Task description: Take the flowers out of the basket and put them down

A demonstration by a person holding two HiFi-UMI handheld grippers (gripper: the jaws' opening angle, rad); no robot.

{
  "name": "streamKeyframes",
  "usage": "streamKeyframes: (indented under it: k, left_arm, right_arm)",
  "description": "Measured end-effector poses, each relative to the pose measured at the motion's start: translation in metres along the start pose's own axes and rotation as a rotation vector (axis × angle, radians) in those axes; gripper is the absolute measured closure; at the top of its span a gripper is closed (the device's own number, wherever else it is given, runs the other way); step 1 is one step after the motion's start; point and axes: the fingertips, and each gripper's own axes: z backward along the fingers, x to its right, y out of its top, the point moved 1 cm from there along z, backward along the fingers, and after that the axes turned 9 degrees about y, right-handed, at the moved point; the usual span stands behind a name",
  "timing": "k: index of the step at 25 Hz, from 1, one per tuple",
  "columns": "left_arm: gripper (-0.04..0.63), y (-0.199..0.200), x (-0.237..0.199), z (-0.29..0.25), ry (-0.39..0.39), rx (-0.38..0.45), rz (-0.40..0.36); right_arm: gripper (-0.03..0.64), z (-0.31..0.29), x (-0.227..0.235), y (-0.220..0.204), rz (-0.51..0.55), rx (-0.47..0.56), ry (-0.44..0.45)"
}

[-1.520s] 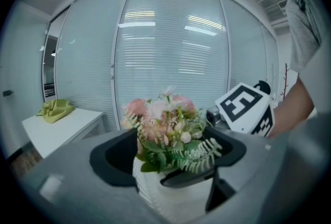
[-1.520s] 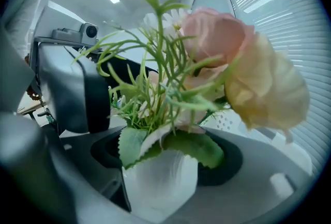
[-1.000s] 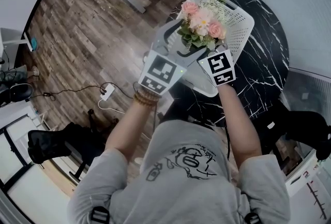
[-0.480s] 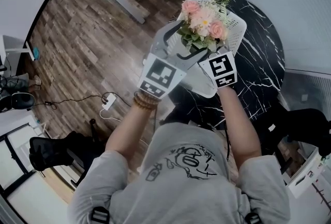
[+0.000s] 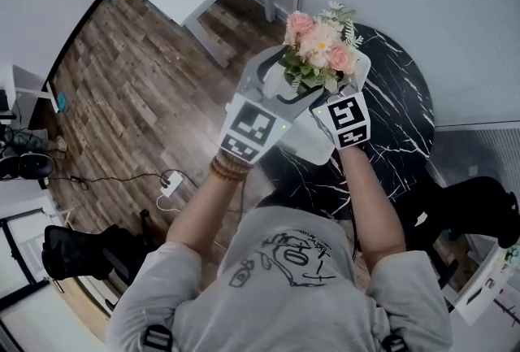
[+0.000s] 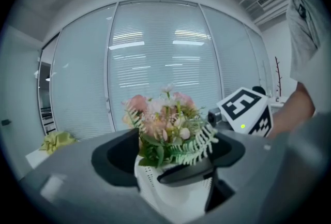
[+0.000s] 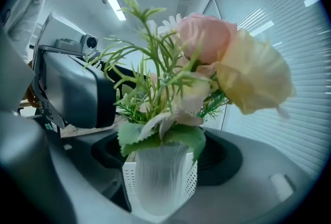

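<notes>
Holding the flowers (image 5: 319, 45) between them, both grippers are closed on the frosted vase (image 7: 158, 181) that carries the bunch. The left gripper (image 6: 170, 161) has the leafy base of the bunch between its dark pads. The right gripper (image 7: 163, 161) has the vase body pressed on both sides. In the head view the left gripper comes in from about 7 o'clock of the blooms and the right from about 5 o'clock, so the two are roughly equally near.

The flowers hang directly above the white basket (image 5: 307, 137), which sits on the black marble table (image 5: 398, 119). The basket's perforated wall shows low behind the vase in both gripper views. Whether the vase foot has cleared the rim cannot be told from these views.

The vase's long axis is upright. In the gripper views the blooms are at 12 o'clock and the foot at 6 o'clock. In the head view the blooms point up toward the camera.

The next move probably turns on bare table lying from about 2 to 5 o'clock of the basket. The vase would need to travel sideways over the rim with its axis kept vertical. Both grips would have to shift together, or the vase could twist between them.
</notes>
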Motion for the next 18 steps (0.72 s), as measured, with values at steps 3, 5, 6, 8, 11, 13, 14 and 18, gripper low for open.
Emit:
streamKeyframes:
  k: [3, 5, 6, 8, 11, 13, 14, 18]
  left_arm:
    - [0.209, 0.019, 0.002, 0.007, 0.009, 0.017, -0.011]
    - [0.209, 0.030, 0.004, 0.011, 0.014, 0.027, -0.017]
    - [0.210, 0.036, 0.004, 0.012, 0.017, 0.032, -0.021]
    - [0.210, 0.046, 0.004, 0.015, 0.024, 0.045, -0.030]
    - [0.212, 0.053, 0.009, 0.019, 0.033, 0.056, -0.036]
    - [0.212, 0.053, 0.014, 0.020, 0.036, 0.060, -0.037]
    - [0.212, 0.053, 0.016, 0.020, 0.036, 0.062, -0.037]
    - [0.215, 0.057, 0.027, 0.018, 0.029, 0.061, -0.036]
  right_arm:
    - [0.242, 0.010, -0.002, 0.019, 0.008, 0.017, 0.001]
    - [0.242, 0.016, -0.003, 0.030, 0.008, 0.031, 0.002]
    - [0.242, 0.019, -0.002, 0.036, 0.009, 0.039, 0.003]
    - [0.242, 0.025, -0.002, 0.047, 0.016, 0.055, 0.001]
    - [0.244, 0.032, -0.005, 0.053, 0.024, 0.062, 0.001]
    - [0.244, 0.037, -0.006, 0.052, 0.025, 0.068, 0.001]
    - [0.244, 0.040, -0.005, 0.051, 0.026, 0.071, -0.001]
    - [0.244, 0.051, -0.005, 0.050, 0.019, 0.067, -0.010]
